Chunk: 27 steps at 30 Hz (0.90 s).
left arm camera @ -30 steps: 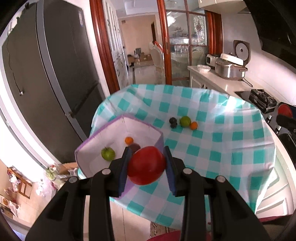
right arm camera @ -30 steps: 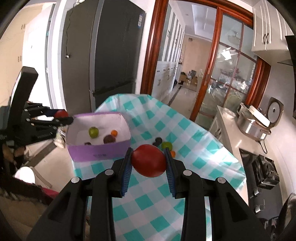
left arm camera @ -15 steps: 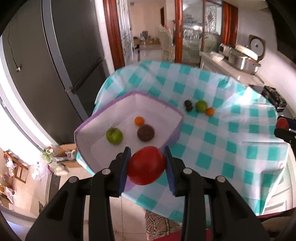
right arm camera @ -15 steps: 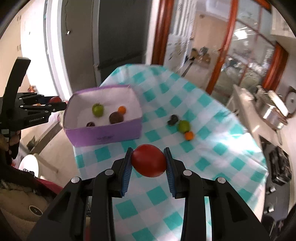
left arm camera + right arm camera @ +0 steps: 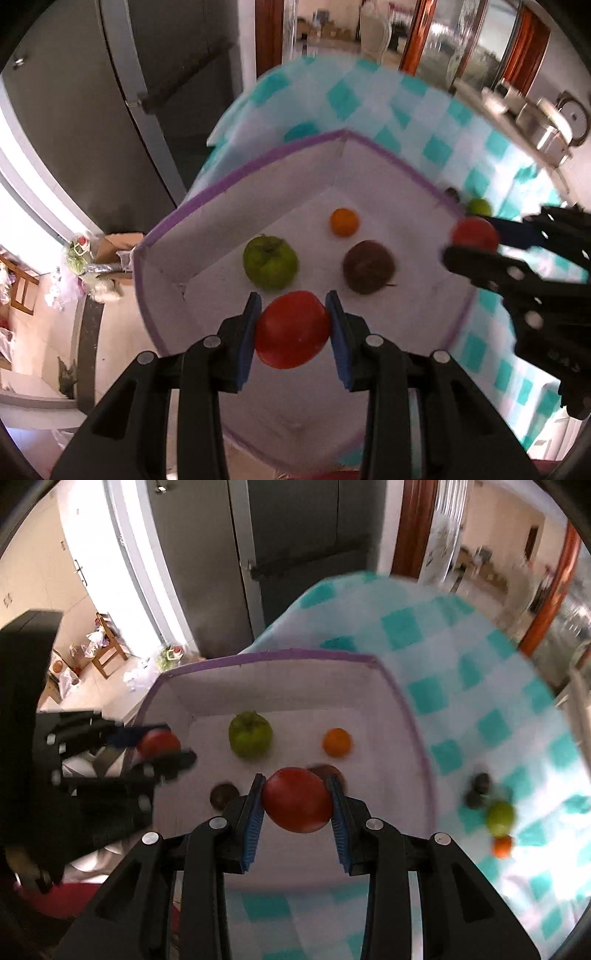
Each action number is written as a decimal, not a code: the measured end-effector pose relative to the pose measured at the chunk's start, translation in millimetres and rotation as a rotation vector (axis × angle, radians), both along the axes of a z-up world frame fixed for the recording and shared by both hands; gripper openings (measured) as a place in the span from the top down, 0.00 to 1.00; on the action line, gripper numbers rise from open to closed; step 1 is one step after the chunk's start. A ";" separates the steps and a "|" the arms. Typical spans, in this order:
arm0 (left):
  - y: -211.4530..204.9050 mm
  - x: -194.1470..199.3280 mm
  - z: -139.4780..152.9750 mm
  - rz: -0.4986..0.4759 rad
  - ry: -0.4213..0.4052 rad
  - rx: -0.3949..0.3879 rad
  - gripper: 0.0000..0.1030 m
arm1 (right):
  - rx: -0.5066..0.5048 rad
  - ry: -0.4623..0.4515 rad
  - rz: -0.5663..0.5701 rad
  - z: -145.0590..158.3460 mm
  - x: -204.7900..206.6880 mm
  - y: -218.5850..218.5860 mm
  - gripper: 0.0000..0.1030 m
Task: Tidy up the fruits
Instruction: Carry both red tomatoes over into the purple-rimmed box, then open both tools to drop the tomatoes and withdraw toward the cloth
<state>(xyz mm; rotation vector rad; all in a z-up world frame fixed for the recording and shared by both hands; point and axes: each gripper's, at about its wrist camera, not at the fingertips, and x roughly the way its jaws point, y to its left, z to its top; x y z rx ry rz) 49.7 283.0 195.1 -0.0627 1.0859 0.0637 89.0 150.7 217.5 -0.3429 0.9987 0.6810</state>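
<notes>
My left gripper (image 5: 293, 300) is shut on a red tomato (image 5: 293, 334) and hangs over the near part of a white box with a purple rim (image 5: 236, 179). Inside the box lie a green fruit (image 5: 269, 263), a small orange (image 5: 344, 222) and a brown fruit (image 5: 368, 266). My right gripper (image 5: 295, 781) is shut on a second red tomato (image 5: 297, 806), above the box's near side. The right wrist view shows the same box (image 5: 280, 653), a further dark fruit (image 5: 223, 795) in it, and the left gripper (image 5: 166, 744) at its left edge.
The box stands near the corner of a table with a teal-and-white checked cloth (image 5: 461, 686). On the cloth to the right lie dark fruits (image 5: 480, 790), a green fruit (image 5: 499, 816) and a small orange (image 5: 502, 847). A dark fridge (image 5: 81, 92) stands behind.
Both grippers have swung down and in over the box, each still holding its tomato. The box now fills both views, and each gripper shows in the other's view.
</notes>
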 end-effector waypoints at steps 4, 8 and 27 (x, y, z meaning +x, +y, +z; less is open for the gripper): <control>18.6 32.4 -35.9 -0.004 0.115 -0.015 0.65 | -0.114 0.094 0.006 -47.0 38.5 36.3 0.68; 17.6 58.6 -55.4 -0.058 0.167 0.008 0.65 | -0.134 0.188 -0.042 -79.3 77.6 49.9 0.68; -38.3 77.4 -111.9 -0.398 0.321 -0.027 0.31 | -0.096 0.282 0.133 -139.2 144.4 88.3 0.40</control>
